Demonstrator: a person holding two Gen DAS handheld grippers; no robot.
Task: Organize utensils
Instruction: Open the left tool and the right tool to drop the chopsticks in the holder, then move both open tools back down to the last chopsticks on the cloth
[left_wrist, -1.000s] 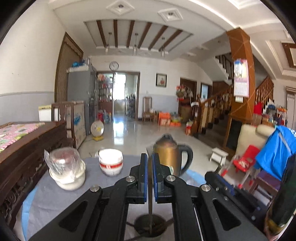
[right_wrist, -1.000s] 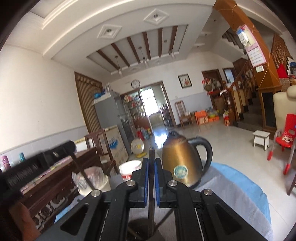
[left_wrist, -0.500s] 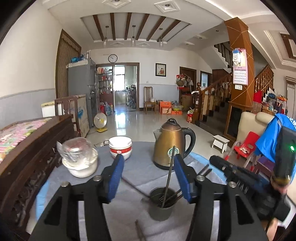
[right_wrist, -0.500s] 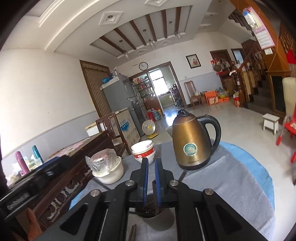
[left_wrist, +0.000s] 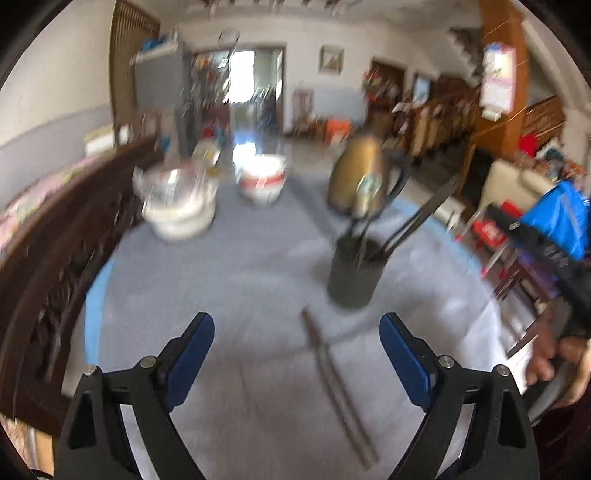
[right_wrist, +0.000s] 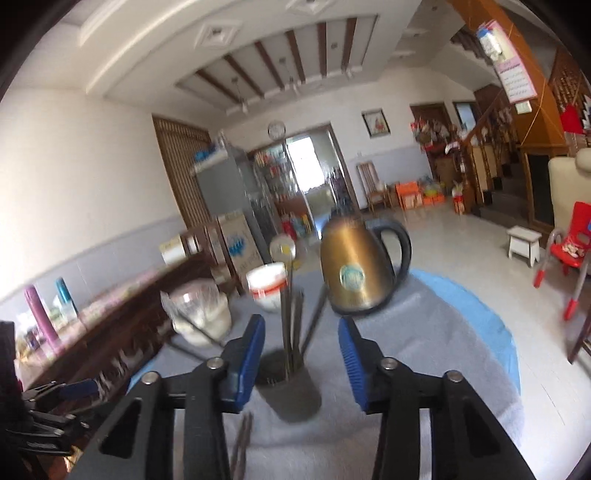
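Chopsticks (left_wrist: 340, 387) flat on cloth, tips toward holder (left_wrist: 352, 275)

A dark cylindrical utensil holder (left_wrist: 354, 276) stands upright on the grey-covered counter (left_wrist: 236, 280), ahead of the left gripper (left_wrist: 296, 341) and slightly to its right. Several thin dark utensils (left_wrist: 417, 218) stand in it, leaning outward. A pair of slim metal chopsticks (left_wrist: 338, 384) lies flat on the counter just below the left gripper's wide gap, side by side, one end near the holder's base.

Both claws, left (left_wrist: 296, 349) and right (right_wrist: 301, 352), newly parted, utensils freed into holder (left_wrist: 353, 275)
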